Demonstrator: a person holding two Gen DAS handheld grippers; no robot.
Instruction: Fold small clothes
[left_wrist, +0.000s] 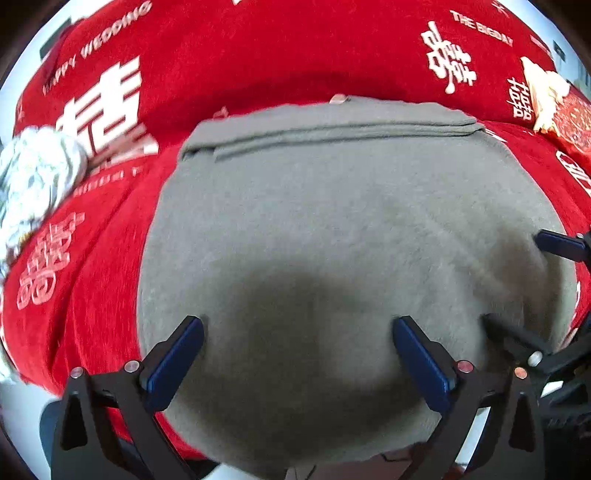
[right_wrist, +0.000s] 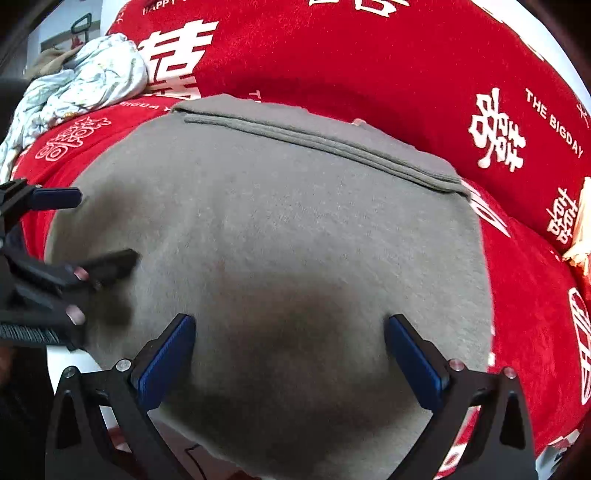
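Note:
A grey garment (left_wrist: 332, 221) lies flat on a red cloth with white characters (left_wrist: 221, 55), its hemmed edge at the far side. It also shows in the right wrist view (right_wrist: 277, 229). My left gripper (left_wrist: 297, 328) is open and empty, its blue pads spread wide just above the garment's near part. My right gripper (right_wrist: 290, 326) is open and empty too, hovering over the same garment to the right. Each gripper shows at the edge of the other's view: the right one (left_wrist: 517, 280) and the left one (right_wrist: 103, 229).
A crumpled pale patterned cloth (left_wrist: 33, 184) lies at the far left on the red cloth, also in the right wrist view (right_wrist: 85, 81). A red and cream packet (left_wrist: 554, 107) sits at the far right. The table's near edge runs under the grippers.

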